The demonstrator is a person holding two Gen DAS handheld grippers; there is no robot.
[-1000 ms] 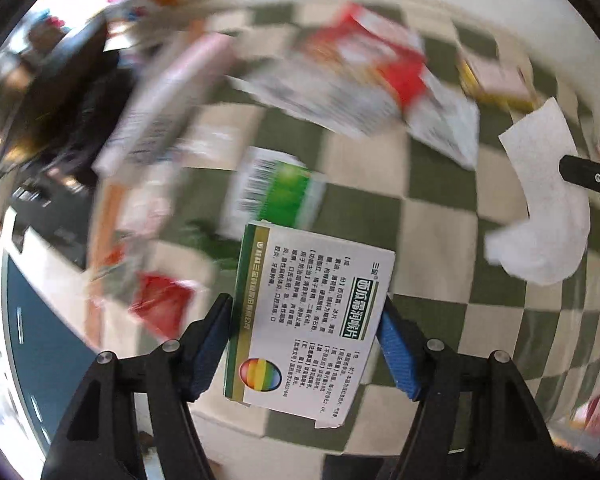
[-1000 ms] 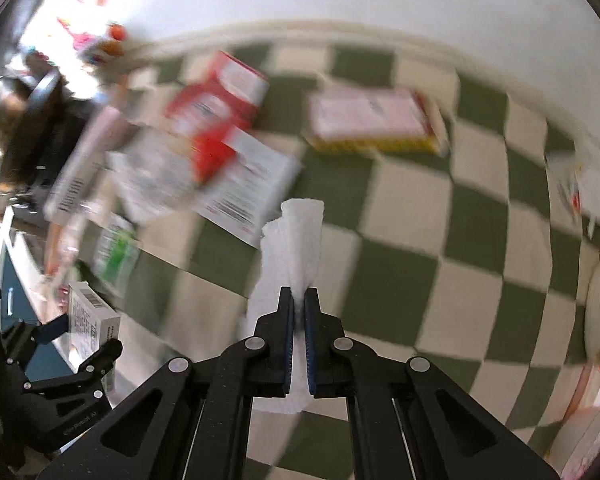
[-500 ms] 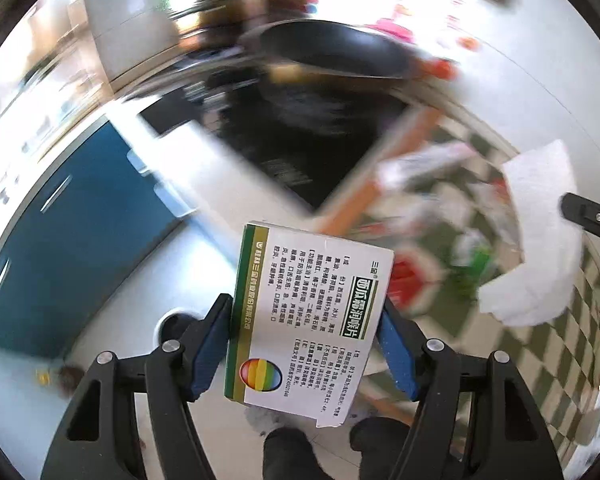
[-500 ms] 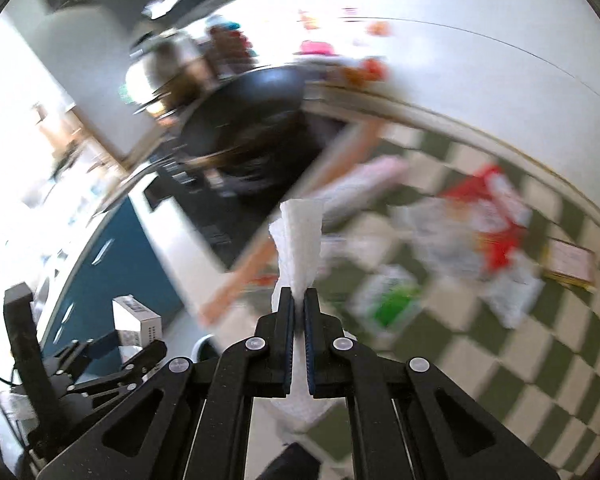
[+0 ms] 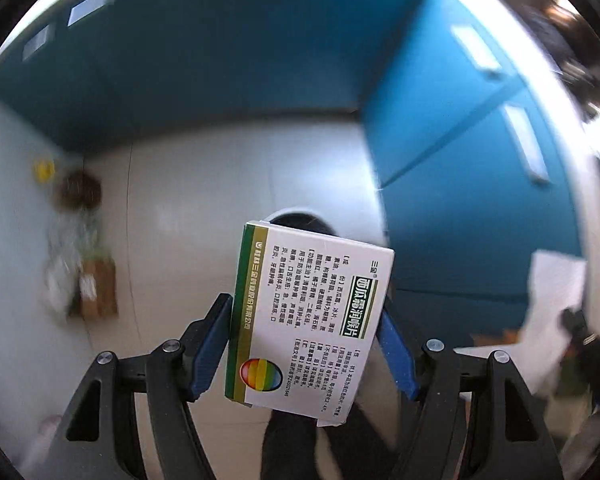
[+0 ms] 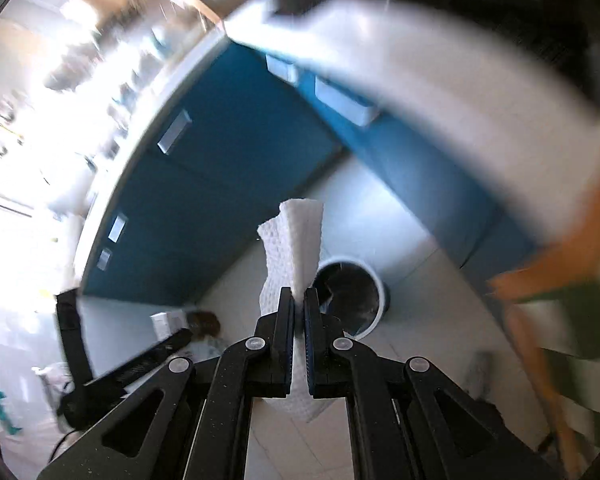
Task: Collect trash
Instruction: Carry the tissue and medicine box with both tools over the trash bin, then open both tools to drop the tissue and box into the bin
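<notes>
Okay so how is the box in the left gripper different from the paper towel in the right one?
The medicine box is rigid and flat-sided; the paper towel is soft and crumpled. The box is printed with text, a green band and a rainbow oval; the towel is plain white. The left gripper stands wide around the box; the right gripper is pinched almost shut on the towel. Both are held above the floor near the white bin.

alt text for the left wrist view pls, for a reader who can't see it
The left gripper clamps a white and green medicine box between blue pads, pointing down at a pale floor. A round bin shows just behind the box, beside blue cabinets.
</notes>
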